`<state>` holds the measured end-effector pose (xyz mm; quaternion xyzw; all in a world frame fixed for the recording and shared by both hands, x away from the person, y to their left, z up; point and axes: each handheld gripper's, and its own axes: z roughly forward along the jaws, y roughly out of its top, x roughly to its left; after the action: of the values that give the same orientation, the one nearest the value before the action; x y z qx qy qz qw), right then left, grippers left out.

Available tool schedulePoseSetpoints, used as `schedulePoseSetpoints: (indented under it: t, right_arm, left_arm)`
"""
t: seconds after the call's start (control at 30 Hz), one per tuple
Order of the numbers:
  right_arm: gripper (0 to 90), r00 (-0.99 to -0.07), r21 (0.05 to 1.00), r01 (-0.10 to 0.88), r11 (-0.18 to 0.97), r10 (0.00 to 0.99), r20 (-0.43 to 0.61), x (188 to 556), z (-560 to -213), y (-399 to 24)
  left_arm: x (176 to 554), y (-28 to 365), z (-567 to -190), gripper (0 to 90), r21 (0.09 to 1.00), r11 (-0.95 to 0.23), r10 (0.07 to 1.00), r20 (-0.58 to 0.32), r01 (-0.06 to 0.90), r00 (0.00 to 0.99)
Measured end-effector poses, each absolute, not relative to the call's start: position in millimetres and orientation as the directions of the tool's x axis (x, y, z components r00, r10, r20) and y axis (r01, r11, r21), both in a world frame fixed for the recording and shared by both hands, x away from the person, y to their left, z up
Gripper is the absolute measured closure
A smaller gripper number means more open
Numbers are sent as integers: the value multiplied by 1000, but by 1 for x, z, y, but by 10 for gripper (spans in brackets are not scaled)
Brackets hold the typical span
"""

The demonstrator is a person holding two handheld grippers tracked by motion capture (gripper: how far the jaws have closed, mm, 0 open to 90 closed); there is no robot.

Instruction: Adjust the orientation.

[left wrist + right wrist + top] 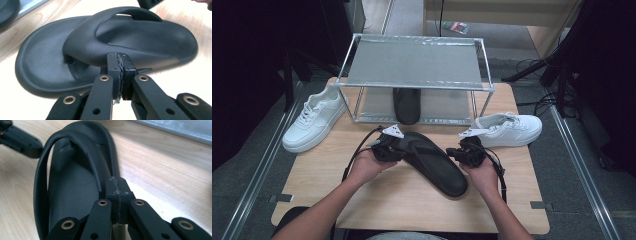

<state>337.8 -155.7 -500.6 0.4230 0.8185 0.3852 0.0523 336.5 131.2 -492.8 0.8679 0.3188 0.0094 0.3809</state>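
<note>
Right now the black sandal (pixel 432 162) lies sole-down on the wooden bench (pixel 362 192), about in the middle, running diagonally from upper left to lower right in the high view. Its strap (pixel 117 32) arches over the footbed.

My left gripper (pixel 387 149) sits at the sandal's upper-left end. In the left gripper view its jaws are pressed flat together, pad against pad, with nothing between them, and the tips rest just at the outer edge of the strap (pixel 100 50); I cannot tell whether they actually touch it. My right gripper (pixel 468 152) is at the sandal's right edge, near its middle. In the right gripper view (pixel 117 187) its jaws are also fully closed on nothing, the tips just beside the rim of the sandal (pixel 72 195) where the strap comes down.

Behind the sandal stands a metal shoe rack (pixel 414 62) with a grey mesh top, and a second black sandal (pixel 406 105) rests on its lower tier. A white sneaker (pixel 314 120) lies on the bench left of the rack, and another white sneaker (pixel 507 130) lies to the right, just beyond my right gripper.
</note>
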Motion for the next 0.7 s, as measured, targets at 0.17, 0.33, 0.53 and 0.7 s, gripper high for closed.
schedulePoseSetpoints:
  t: [0.17,0.33,0.53,0.7]
  right_arm:
    - [900,-638,662,665,345,724,263,327,-501,-152]
    - [900,-654,650,663,371,709,263,315,-500,-147]
    - [900,-664,651,659,377,699,267,301,-500,-142]
    - [884,-679,657,641,397,692,244,297,-500,-140]
  left_arm:
    - [340,135,-493,892,666,-501,568,-229,553,790]
    - [341,137,-493,893,665,-498,571,-231,557,787]
    - [345,136,-493,892,669,-492,578,-226,556,784]
    - [353,136,-494,879,674,-484,573,-238,558,784]
